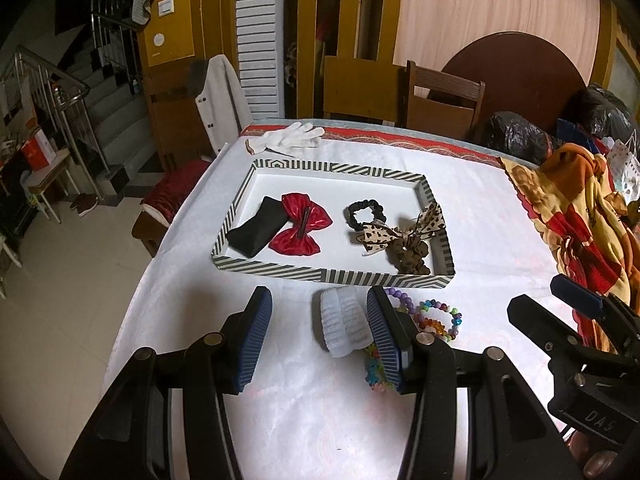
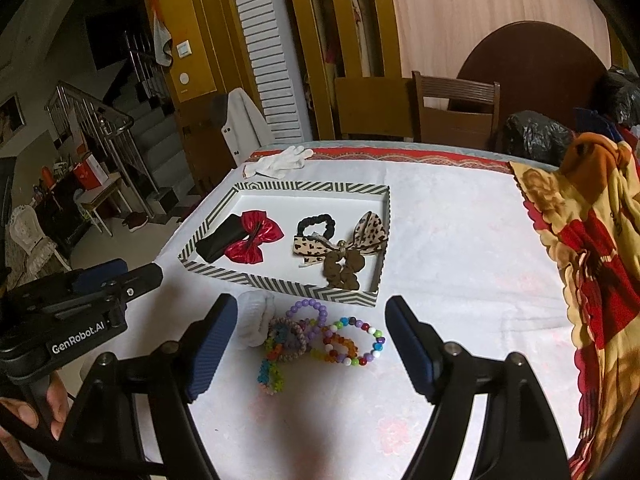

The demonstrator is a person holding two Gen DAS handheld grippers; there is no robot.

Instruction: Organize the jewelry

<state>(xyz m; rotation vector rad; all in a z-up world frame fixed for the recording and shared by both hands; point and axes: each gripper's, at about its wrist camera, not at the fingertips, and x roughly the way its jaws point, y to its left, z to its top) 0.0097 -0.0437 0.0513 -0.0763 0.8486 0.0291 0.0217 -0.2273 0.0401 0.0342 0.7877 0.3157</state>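
A: What were the grippers doing?

B: The right gripper (image 2: pixel 308 344) hung over the table (image 2: pixel 460 248) with its jaws spread wide and nothing between the pads. The left gripper (image 1: pixel 320 336) was open too, and empty.

A: And nearest them?

B: From the right wrist view, a heap of beaded bracelets (image 2: pixel 320 340) lay loose on the white cloth straight ahead, in the gap between the right fingers, with a white knitted band (image 2: pixel 256 320) touching the heap at its ten o'clock.

A: Further out?

B: At twelve o'clock, just beyond the heap, sat the striped tray (image 2: pixel 280 286). Inside it lay a black band (image 2: pixel 216 242) and a red bow (image 2: pixel 254 242) on the left, and a black scrunchie (image 2: pixel 316 222), a leopard bow (image 2: pixel 360 236) and a brown scrunchie (image 2: pixel 346 270) on the right.

A: So how far along?

B: Roughly halfway, I'd judge. The hair pieces were in; the bracelets and the white band were still outside. A white glove (image 2: pixel 280 160) lay past the tray, at eleven o'clock.
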